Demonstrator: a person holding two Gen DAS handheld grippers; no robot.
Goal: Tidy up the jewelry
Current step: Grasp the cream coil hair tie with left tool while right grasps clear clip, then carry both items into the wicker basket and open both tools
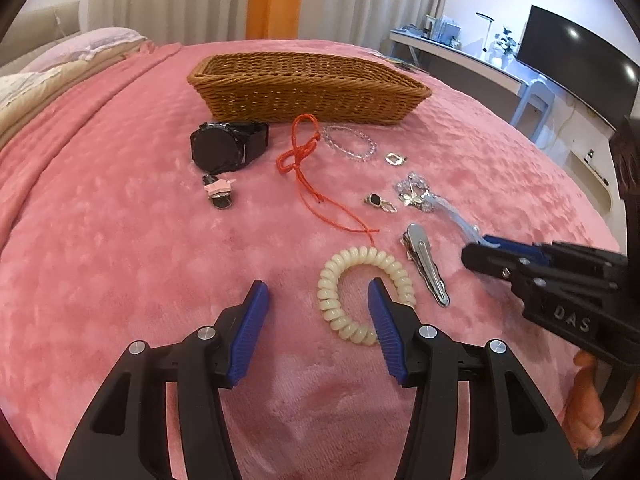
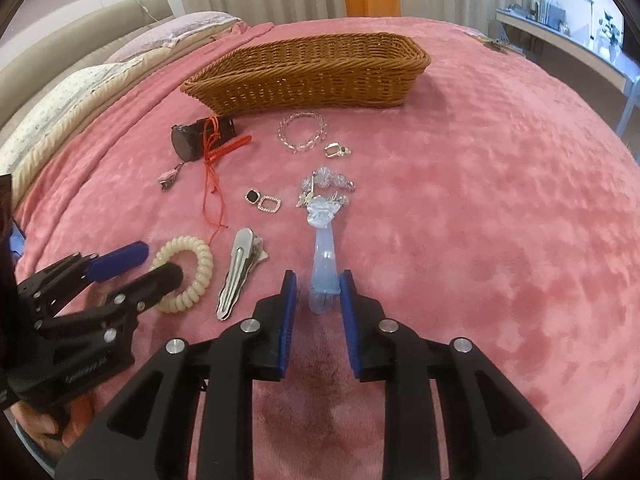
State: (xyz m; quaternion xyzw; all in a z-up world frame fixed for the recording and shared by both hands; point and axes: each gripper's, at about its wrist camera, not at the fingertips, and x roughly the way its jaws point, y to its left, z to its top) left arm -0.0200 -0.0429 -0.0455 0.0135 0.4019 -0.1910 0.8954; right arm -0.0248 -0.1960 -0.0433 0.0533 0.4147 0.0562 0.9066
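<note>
several trinkets [image 2: 326, 184] lie before wicker basket [image 2: 308, 80].

Your left gripper [image 1: 318, 294] is spread wide over the pink bed [image 1: 120, 240], its right finger [image 1: 384, 320] inside the cream spiral hair tie [image 1: 332, 308]; a metal hair clip [image 1: 426, 268] lies just beside.

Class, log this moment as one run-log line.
left gripper: open, at coil tie | right gripper: open, around blue clip | basket: beyond
</note>
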